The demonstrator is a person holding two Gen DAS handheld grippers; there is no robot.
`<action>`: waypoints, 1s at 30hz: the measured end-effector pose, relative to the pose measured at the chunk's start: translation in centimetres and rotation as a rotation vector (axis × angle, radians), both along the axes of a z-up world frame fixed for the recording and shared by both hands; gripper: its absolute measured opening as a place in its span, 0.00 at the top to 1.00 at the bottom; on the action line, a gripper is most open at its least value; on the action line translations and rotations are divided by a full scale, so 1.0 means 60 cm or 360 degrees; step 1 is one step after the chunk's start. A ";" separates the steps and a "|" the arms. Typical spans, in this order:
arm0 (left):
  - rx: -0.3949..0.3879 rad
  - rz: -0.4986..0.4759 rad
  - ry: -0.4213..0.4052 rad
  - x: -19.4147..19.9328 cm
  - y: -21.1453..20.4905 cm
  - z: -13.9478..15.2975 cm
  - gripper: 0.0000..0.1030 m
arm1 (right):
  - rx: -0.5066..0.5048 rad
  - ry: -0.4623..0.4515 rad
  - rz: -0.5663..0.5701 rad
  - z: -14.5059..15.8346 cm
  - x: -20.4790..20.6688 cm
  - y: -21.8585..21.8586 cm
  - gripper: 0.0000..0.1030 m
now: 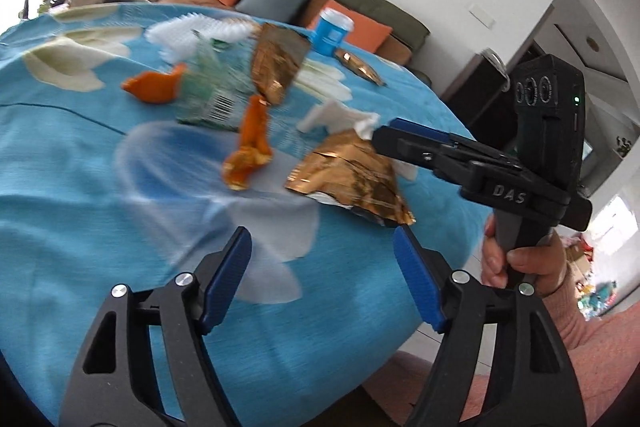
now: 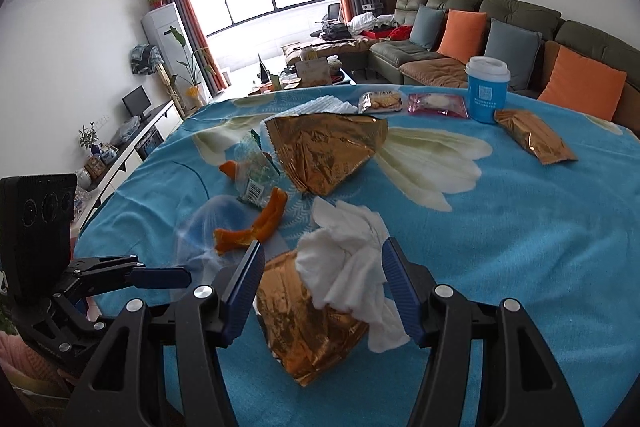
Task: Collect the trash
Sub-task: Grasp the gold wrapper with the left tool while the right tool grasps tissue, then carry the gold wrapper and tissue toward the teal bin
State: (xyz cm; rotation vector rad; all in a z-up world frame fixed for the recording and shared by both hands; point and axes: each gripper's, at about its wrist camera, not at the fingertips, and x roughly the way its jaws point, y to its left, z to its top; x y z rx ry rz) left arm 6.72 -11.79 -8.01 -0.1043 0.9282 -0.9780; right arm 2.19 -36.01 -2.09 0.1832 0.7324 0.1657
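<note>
Copper foil wrapper (image 2: 308,331) lies lengthwise between the right gripper's (image 2: 322,287) open jaws under crumpled white tissue (image 2: 348,267); left gripper (image 1: 322,259) gapes empty; only the right view shows the biscuit packet (image 2: 380,101).

Blue floral tablecloth (image 2: 520,247) bears gold wrappers (image 2: 324,155), tissue (image 2: 348,267), seemingly orange peel (image 2: 256,227).

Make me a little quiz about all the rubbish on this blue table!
1. True or false: the right gripper has clamped the white tissue.
2. What colour is the lidded cup?
3. The tissue lies partly on: A) a gold wrapper B) an orange peel C) the cup.

Key: 1. False, its jaws stand open around the tissue. 2. Blue, with a white lid. 3. A.
</note>
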 end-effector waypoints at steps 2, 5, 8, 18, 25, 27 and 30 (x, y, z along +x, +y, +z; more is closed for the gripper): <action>-0.0003 -0.0043 0.0036 0.001 -0.019 -0.008 0.33 | 0.0036 0.0030 0.0003 -0.007 0.002 -0.009 0.60; -0.0009 -0.0096 0.0088 0.003 -0.042 -0.016 0.35 | 0.0114 0.0060 0.0010 -0.017 0.002 -0.026 0.79; -0.0022 -0.0134 0.0116 0.006 -0.064 -0.019 0.35 | 0.0190 0.0059 0.0018 -0.021 0.000 -0.039 0.82; -0.0134 -0.0100 0.0331 0.052 -0.105 -0.035 0.57 | 0.0318 0.0063 0.0057 -0.028 0.006 -0.053 0.87; -0.0176 -0.0083 0.0382 0.065 -0.095 -0.050 0.92 | 0.0325 0.0052 0.0087 -0.024 0.008 -0.048 0.93; -0.0182 -0.0087 0.0355 0.061 -0.085 -0.045 0.93 | 0.0326 0.0035 0.0090 -0.019 0.008 -0.046 0.94; -0.0200 -0.0089 0.0334 0.055 -0.065 -0.034 0.93 | 0.0322 0.0001 0.0097 -0.008 0.007 -0.042 0.95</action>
